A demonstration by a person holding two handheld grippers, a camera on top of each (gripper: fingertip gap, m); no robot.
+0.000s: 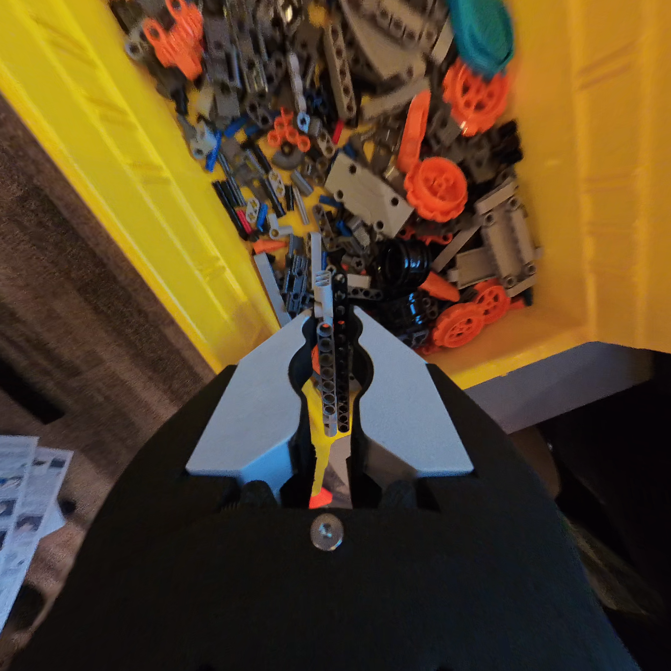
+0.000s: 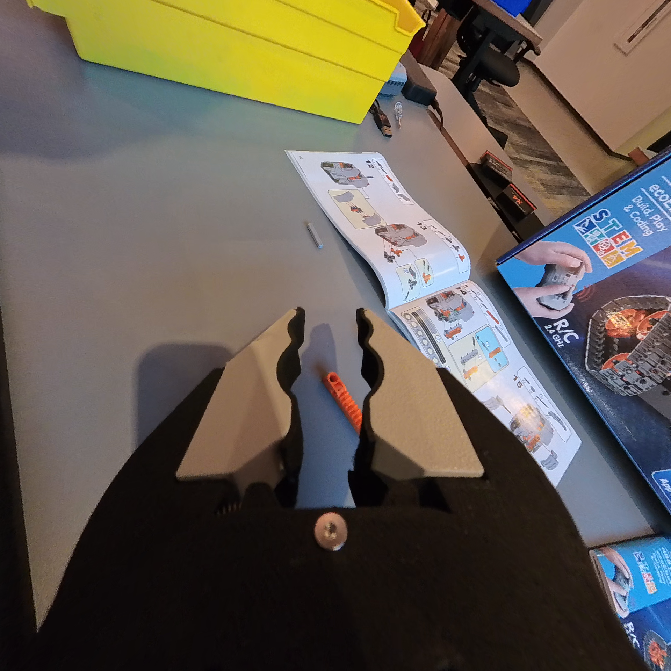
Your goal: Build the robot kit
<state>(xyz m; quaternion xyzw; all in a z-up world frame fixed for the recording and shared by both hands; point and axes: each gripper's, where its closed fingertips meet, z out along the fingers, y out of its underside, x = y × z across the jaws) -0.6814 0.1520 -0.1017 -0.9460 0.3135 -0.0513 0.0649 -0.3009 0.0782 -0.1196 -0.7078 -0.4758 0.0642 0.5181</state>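
Clamping a dark holed beam [image 1: 336, 366] lengthwise between its fingers, the left gripper [image 1: 332, 319] hangs over the yellow bin [image 1: 120, 152] of loose parts. The right gripper [image 2: 330, 316] hovers half-spread above the grey table [image 2: 145, 225], an orange pin [image 2: 343, 401] lying between its fingers, long axis slanted toward the right finger.

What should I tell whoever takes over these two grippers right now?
Left gripper: shut on a bundle of long holed beams, grey and black, held over the yellow bin of loose building parts.
Right gripper: open, empty, low over the grey table, with an orange toothed piece lying between its fingers.
Nearby: open instruction booklet, small grey rod, blue kit box.
Done: beams gripped. Orange piece not gripped.
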